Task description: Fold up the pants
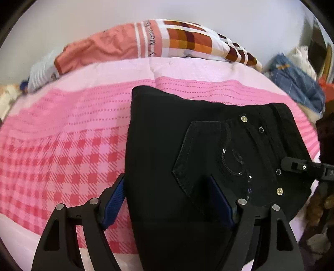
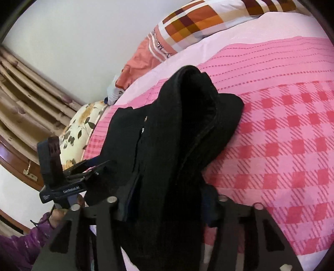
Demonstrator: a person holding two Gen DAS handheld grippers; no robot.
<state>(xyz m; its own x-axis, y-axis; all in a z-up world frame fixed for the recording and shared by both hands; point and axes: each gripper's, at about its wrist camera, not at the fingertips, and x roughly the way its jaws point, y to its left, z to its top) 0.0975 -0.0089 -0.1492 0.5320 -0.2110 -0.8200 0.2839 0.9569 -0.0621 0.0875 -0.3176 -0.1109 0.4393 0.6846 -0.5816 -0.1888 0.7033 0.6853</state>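
Item: black pants, folded over, lying on the pink checked bedspread of the bed I am working at, waistband end toward the right in the left wrist view, back pocket with sequin trim and metal rivets facing up. Left gripper: I see its jaws standing wide apart, blue pads bare on the left side, one finger over the bedspread and the other over the pants, with the folded edge of the fabric running up between them; the pads do not press on the cloth. Right gripper: the pants bunch up in a raised fold directly between its fingers and hide the pads, so I cannot tell whether it grips the fabric or merely straddles it. In the right wrist view the left gripper sits at the far edge of the pants, held by a hand in a purple sleeve. Also present: patterned pillow at the head of the bed, white wall, beige curtain, floral cushion.
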